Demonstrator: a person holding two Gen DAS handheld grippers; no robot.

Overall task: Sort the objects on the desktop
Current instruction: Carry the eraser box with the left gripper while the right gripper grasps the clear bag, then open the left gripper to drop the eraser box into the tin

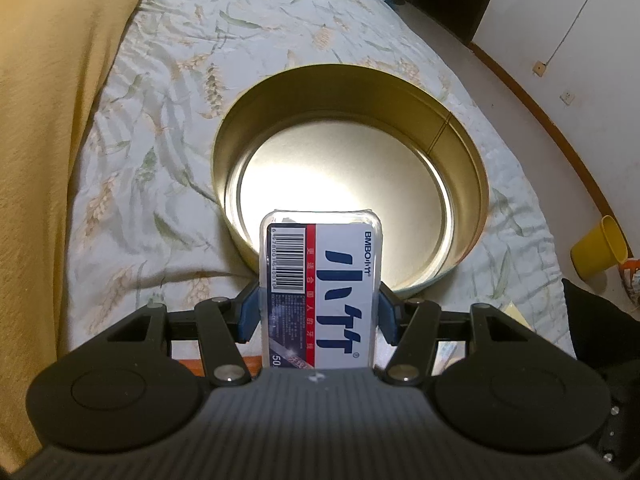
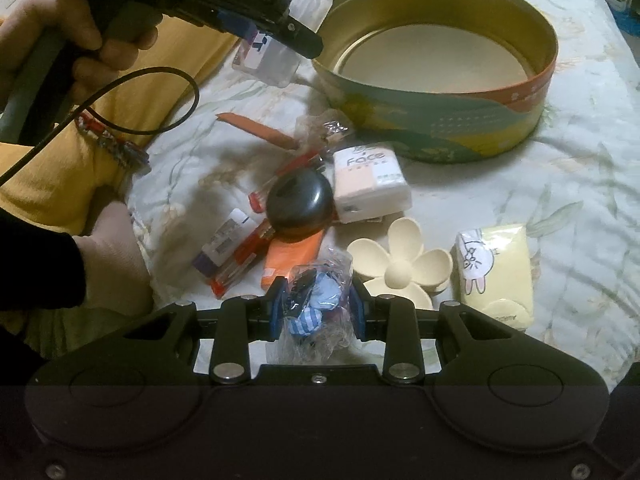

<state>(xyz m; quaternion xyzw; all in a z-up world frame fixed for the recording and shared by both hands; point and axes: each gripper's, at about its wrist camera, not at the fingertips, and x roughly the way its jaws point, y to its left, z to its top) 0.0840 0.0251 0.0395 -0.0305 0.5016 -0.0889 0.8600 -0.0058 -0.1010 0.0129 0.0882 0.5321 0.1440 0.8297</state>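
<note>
My left gripper [image 1: 318, 312] is shut on a clear plastic box with a white, red and blue label [image 1: 320, 288], held just before the near rim of a round gold tin [image 1: 460, 148] whose inside is bare. In the right wrist view the same left gripper [image 2: 280, 36] holds that box [image 2: 268, 60] left of the tin [image 2: 440, 120]. My right gripper [image 2: 318, 304] is shut on a crinkly clear bag of blue striped hair bows [image 2: 316, 312], lifted above the pile on the bed.
On the floral bedsheet [image 2: 560, 184] lie a cream flower hair claw [image 2: 400, 268], a yellow tissue pack [image 2: 496, 276], a "Face" tissue pack [image 2: 368, 180], a black round case [image 2: 300, 200], red pens [image 2: 240, 264] and an orange packet [image 2: 296, 256]. A yellow blanket [image 1: 48, 120] lies left.
</note>
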